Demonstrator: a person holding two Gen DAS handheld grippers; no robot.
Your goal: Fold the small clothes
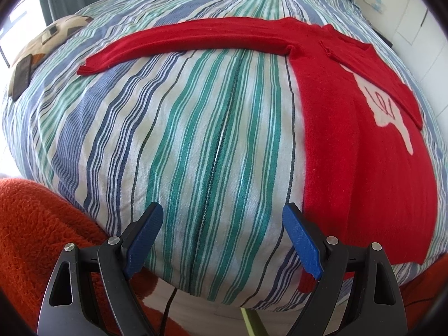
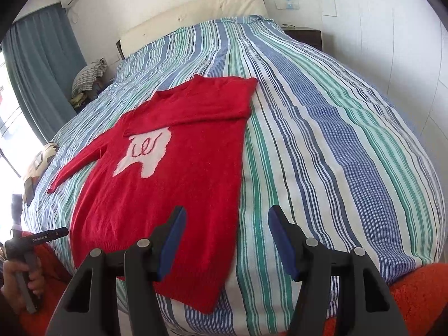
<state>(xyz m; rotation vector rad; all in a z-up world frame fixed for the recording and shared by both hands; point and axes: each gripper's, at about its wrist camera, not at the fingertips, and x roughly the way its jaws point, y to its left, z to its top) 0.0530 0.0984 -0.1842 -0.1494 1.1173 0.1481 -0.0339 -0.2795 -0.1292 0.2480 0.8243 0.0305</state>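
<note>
Red knitted sweater with a white motif on the chest (image 2: 173, 196) lies flat, front up, on the bed under a blue, green and white striped cotton cover (image 2: 322, 145). Hem toward the near edge of the bed, collar toward the cream padded headboard (image 2: 196, 14). Spread flat presumably so each fold can be made against a firm, even surface.

One sleeve (image 2: 196, 112) is already laid across the chest, cuff reaching just over the top of the motif; that side of the body shows a straight folded edge. The other sleeve (image 1: 182, 42) is stretched out sideways on the cover, unfolded. Judgement: first sleeve fold done, second sleeve pending, body fold not yet begun.

Left hand-held gripper (image 1: 222, 240): blue pads spread wide, nothing between them, hanging over the bare cover just beside the sweater's side edge near the hem. It faces the outstretched sleeve, likely the next thing to grasp.

Right hand-held gripper (image 2: 226, 242): jaws also wide apart and empty, above the hem corner on the folded side; left pad over red knit, right pad over striped cover.

Orange fleecy fabric (image 1: 42, 224) sits at the near edge of the bed below both grippers. A dark phone (image 1: 22, 77) lies on a patterned cushion, well apart from the sweater
</note>
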